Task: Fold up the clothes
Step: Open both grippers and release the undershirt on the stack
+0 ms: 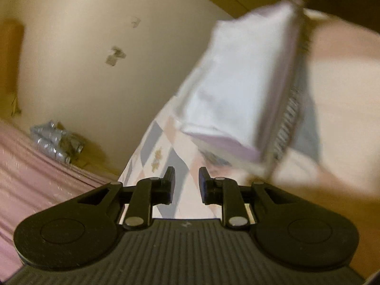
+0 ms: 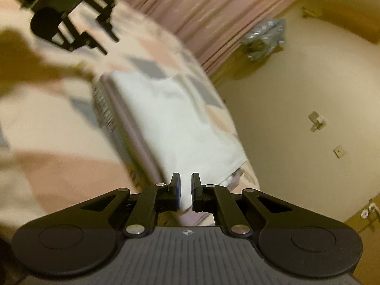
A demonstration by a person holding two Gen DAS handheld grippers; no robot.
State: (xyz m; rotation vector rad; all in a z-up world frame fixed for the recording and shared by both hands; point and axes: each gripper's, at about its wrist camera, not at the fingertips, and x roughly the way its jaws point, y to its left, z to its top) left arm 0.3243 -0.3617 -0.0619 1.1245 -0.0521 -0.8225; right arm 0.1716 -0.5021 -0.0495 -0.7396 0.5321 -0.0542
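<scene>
A folded white garment (image 2: 175, 123) with a lilac edge and a striped band lies on the patterned bedspread (image 2: 47, 123). It also shows in the left wrist view (image 1: 237, 87), blurred. My right gripper (image 2: 185, 190) hovers over the garment's near end, its jaws a small gap apart and empty. My left gripper (image 1: 186, 182) is open and empty above the bedspread (image 1: 163, 147), short of the garment's near end. It also shows in the right wrist view (image 2: 104, 30) at the top left, beyond the garment's far end. Both views are motion-blurred.
The bed's edge drops to a cream floor (image 2: 296, 118). A pink curtain (image 2: 213, 11) hangs behind the bed. A silvery crumpled bundle (image 2: 263, 38) lies on the floor by the curtain, also in the left wrist view (image 1: 54, 140). Small scraps (image 2: 315, 120) lie on the floor.
</scene>
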